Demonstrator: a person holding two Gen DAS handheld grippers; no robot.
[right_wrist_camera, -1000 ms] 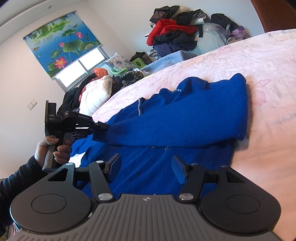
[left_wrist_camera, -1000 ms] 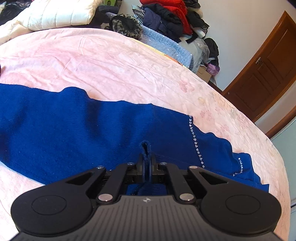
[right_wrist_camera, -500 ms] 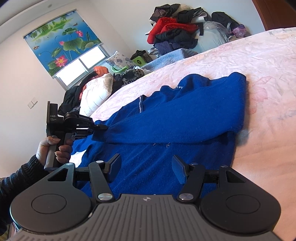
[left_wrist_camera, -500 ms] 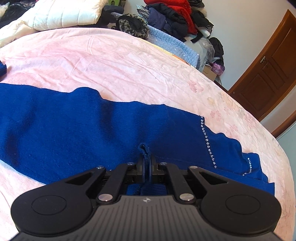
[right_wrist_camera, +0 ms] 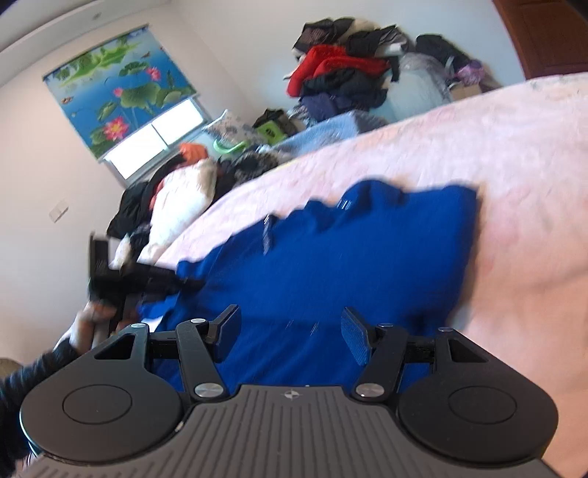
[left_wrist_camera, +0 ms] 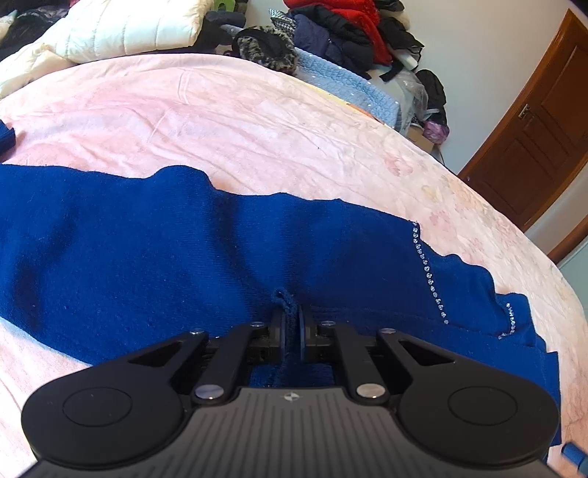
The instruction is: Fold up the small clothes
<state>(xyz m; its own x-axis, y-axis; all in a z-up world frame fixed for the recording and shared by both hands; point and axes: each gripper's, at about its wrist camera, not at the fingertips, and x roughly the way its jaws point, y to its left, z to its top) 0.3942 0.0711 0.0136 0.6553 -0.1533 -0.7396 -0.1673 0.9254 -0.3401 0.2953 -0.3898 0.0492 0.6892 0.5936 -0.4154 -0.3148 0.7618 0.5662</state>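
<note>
A dark blue sweater (left_wrist_camera: 183, 239) with a line of rhinestones lies spread across the pink bed sheet (left_wrist_camera: 257, 121). My left gripper (left_wrist_camera: 291, 316) pinches a small raised fold of its fabric; the jaws are opening slightly, with the fold still between the pads. In the right wrist view the sweater (right_wrist_camera: 349, 257) is blurred, one part folded over the body. My right gripper (right_wrist_camera: 290, 331) hovers open above it with nothing between its fingers. The left gripper (right_wrist_camera: 191, 283) shows at the sweater's left edge, held by a person's hand (right_wrist_camera: 92, 320).
A heap of red and dark clothes (left_wrist_camera: 349, 33) and a light blue blanket (left_wrist_camera: 349, 84) line the bed's far side. A white quilted cover (left_wrist_camera: 128, 29) lies at the back left. A brown door (left_wrist_camera: 544, 128) stands to the right. A flower-print blind (right_wrist_camera: 121, 88) covers the window.
The right gripper has lifted and swung, so its view is blurred and the sweater sits lower and more central. The left gripper has barely moved; a sliver of space shows beside the pinched fold.
</note>
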